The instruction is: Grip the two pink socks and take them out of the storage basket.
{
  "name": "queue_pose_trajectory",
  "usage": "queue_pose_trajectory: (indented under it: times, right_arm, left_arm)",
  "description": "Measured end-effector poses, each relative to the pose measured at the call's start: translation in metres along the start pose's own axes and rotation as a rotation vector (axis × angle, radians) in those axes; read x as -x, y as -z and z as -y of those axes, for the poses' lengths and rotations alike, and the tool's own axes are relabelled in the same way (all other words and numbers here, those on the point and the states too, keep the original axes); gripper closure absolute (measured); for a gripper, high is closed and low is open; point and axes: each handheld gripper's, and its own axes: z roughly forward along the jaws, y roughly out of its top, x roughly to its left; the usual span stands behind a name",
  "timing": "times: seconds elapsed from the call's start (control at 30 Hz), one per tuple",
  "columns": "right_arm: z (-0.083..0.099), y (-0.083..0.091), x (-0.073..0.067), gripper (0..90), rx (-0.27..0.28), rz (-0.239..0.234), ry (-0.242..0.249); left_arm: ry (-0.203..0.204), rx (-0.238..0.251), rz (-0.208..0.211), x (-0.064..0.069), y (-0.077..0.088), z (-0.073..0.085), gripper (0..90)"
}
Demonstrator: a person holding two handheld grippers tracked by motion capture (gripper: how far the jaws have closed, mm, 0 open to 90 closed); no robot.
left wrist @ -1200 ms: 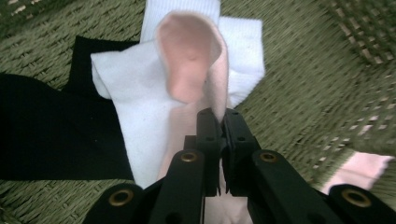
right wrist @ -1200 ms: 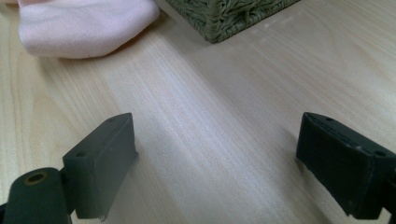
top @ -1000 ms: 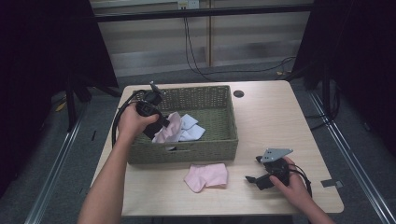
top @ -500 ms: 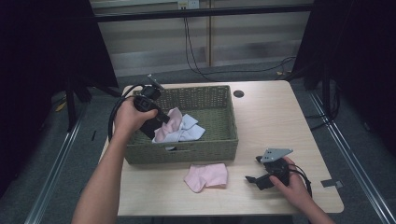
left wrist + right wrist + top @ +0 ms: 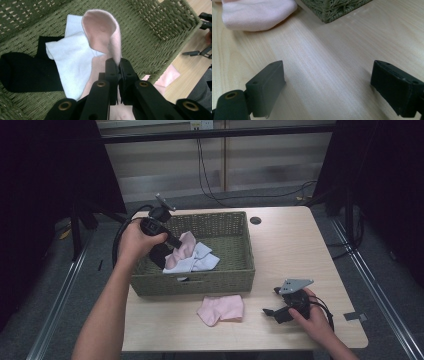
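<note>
My left gripper [image 5: 117,65] is shut on a pink sock [image 5: 105,35], lifting it over the green wicker basket [image 5: 235,270]. From above, that pink sock [image 5: 182,247] hangs from the left gripper [image 5: 172,242] inside the basket's left half. Beneath it lie a white sock [image 5: 72,62] and a black sock [image 5: 22,72]. A second pink sock [image 5: 220,309] lies flat on the table in front of the basket. My right gripper [image 5: 272,312] rests low on the table at the front right, jaws open and empty, with that pink sock [image 5: 257,13] ahead of it.
The wooden table [image 5: 295,255] has a small round hole [image 5: 255,220] behind the basket. The basket corner [image 5: 334,8] stands close ahead of the right gripper. Cables trail over the floor beyond the table. A strip of tape [image 5: 356,316] sits near the right edge.
My left hand has risen, drawing the pink sock up out of the heap in the basket. The right hand and its gripper have stayed put.
</note>
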Motion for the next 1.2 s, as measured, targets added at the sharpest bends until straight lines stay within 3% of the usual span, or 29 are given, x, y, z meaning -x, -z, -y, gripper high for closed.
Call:
queue_pose_trajectory:
  times: [1.03, 1.2]
  right_arm:
    - [0.0, 0.0, 0.0, 11.1, 0.0, 0.0, -0.001]
    - [0.0, 0.0, 0.0, 11.0, 0.0, 0.0, -0.001]
  left_arm:
    - [-0.049, 0.01, 0.038, 0.023, 0.023, -0.006, 86.6]
    - [-0.088, -0.002, 0.039, 0.035, 0.025, -0.006, 86.6]
